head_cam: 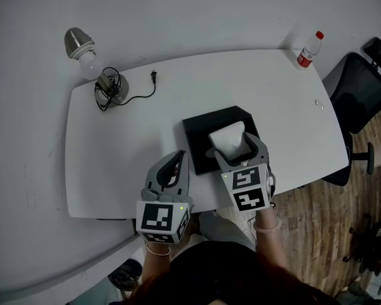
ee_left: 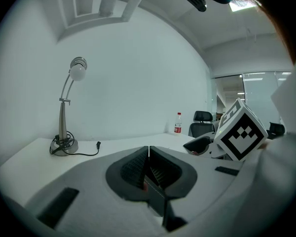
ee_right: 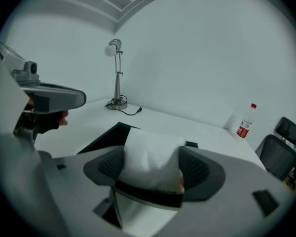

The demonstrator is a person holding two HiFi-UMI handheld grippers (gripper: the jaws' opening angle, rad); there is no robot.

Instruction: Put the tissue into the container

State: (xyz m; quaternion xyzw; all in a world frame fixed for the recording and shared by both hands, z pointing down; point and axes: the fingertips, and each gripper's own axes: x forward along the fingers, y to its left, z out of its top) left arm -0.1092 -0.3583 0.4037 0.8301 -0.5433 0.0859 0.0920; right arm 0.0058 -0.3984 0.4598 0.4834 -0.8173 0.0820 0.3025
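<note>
A white tissue pack (head_cam: 227, 138) is clamped between the jaws of my right gripper (head_cam: 236, 150), held just above the black square container (head_cam: 200, 135) near the table's front edge. In the right gripper view the tissue pack (ee_right: 150, 159) fills the gap between the pads, with the container (ee_right: 104, 136) behind it. My left gripper (head_cam: 175, 168) is at the table's front edge, left of the container, its jaws closed together with nothing between them; in the left gripper view the left gripper (ee_left: 148, 168) shows its pads touching.
A desk lamp (head_cam: 89, 59) with its cable and plug (head_cam: 153, 76) stands at the table's far left. A water bottle (head_cam: 309, 49) stands at the far right corner. An office chair (head_cam: 359, 88) is beside the white table (head_cam: 114, 145) on the right.
</note>
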